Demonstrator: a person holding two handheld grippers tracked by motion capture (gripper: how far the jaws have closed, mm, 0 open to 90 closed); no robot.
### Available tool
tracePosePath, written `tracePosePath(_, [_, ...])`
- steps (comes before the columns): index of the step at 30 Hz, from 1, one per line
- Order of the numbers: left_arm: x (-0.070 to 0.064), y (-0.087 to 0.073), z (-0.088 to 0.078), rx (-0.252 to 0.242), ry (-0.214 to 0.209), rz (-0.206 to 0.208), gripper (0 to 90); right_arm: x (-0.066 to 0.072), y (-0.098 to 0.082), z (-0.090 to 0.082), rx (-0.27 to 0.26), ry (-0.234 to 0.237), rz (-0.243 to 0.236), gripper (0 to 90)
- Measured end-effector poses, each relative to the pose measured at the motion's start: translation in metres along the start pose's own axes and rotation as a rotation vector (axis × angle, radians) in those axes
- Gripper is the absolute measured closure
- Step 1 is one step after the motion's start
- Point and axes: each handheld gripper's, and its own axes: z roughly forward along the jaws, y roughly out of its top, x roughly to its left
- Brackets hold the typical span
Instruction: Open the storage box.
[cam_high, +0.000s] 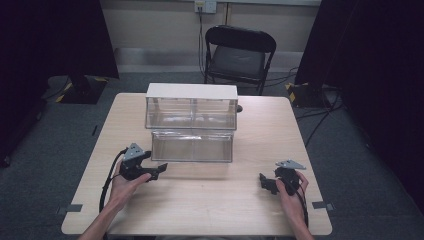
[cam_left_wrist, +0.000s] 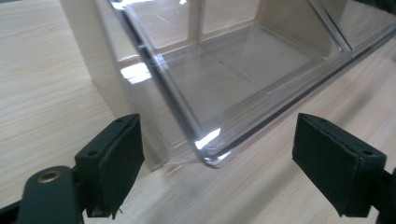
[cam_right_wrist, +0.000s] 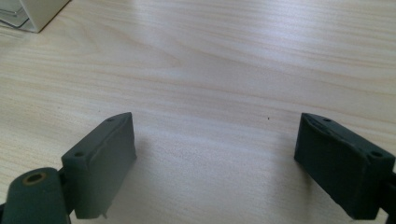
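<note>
**A:** On the table (cam_high: 210, 200), what do you see from up high?

**B:** I see a clear box (cam_high: 192, 129) with a white top. It has two steps, one low in front and one higher behind. It stands in the far half of the table. My left gripper (cam_high: 159, 171) is in my left hand (cam_high: 122, 185), right by the low front corner of the box. My right gripper (cam_high: 263, 183) is in my right hand (cam_high: 291, 192), off to the side, well apart from the box. Behind the table there is a black chair (cam_high: 239, 55).

**A:** What does your left gripper view show?

**B:** My two black pads (cam_left_wrist: 116, 161) are apart. The corner of the clear box (cam_left_wrist: 212, 156) pokes in between them. The pads do not press on it. I can see the wood of the table (cam_left_wrist: 42, 88) around it, and the see-through floor of the box.

**A:** Is the box pinched?

**B:** No. There is a gap on each side of the corner.

**A:** And your right gripper view?

**B:** My pads (cam_right_wrist: 105, 158) are apart there too. Bare wood (cam_right_wrist: 215, 74) lies between them. Way up in the top corner I see a little bit of the box (cam_right_wrist: 35, 14), far from the pads.

**A:** So where is the box?

**B:** It stands on the table, just in front of my left gripper.
</note>
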Motion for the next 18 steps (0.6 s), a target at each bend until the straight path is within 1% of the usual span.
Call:
tracePosePath(1, [0.0010,-0.0005,0.0006,0.010,0.008,-0.007,16.4,0.0000,0.0000,0.0000,0.000,0.000,0.000,11.7])
tracePosePath(3, [0.0022,-0.0007,0.0004,0.010,0.015,-0.014,16.7,0.0000,0.0000,0.0000,0.000,0.000,0.000,11.8])
tracePosePath(5, [0.0049,-0.0006,-0.0014,-0.005,0.012,-0.029,16.5,0.0000,0.0000,0.0000,0.000,0.000,0.000,11.7])
tracePosePath(7, [0.0051,-0.0007,-0.0019,-0.006,0.014,-0.030,16.1,0.0000,0.0000,0.0000,0.000,0.000,0.000,11.8])
tracePosePath(8, [0.0029,0.0001,-0.0023,-0.010,0.014,-0.033,16.5,0.0000,0.0000,0.0000,0.000,0.000,0.000,11.8])
tracePosePath(9, [0.0019,0.0006,-0.0028,-0.012,0.010,-0.025,16.8,0.0000,0.0000,0.0000,0.000,0.000,0.000,11.8])
tracePosePath(10, [0.0008,0.0012,-0.0028,-0.015,0.010,-0.026,17.2,0.0000,0.0000,0.0000,0.000,0.000,0.000,11.7])
tracePosePath(14, [0.0011,0.0013,-0.0029,-0.011,0.010,-0.024,17.0,0.0000,0.0000,0.0000,0.000,0.000,0.000,11.7])
tracePosePath(15, [0.0019,0.0011,-0.0027,-0.015,0.007,-0.030,16.8,0.0000,0.0000,0.0000,0.000,0.000,0.000,11.8])
tracePosePath(18, [0.0022,0.0010,-0.0027,-0.015,0.006,-0.031,16.6,0.0000,0.0000,0.0000,0.000,0.000,0.000,11.7])
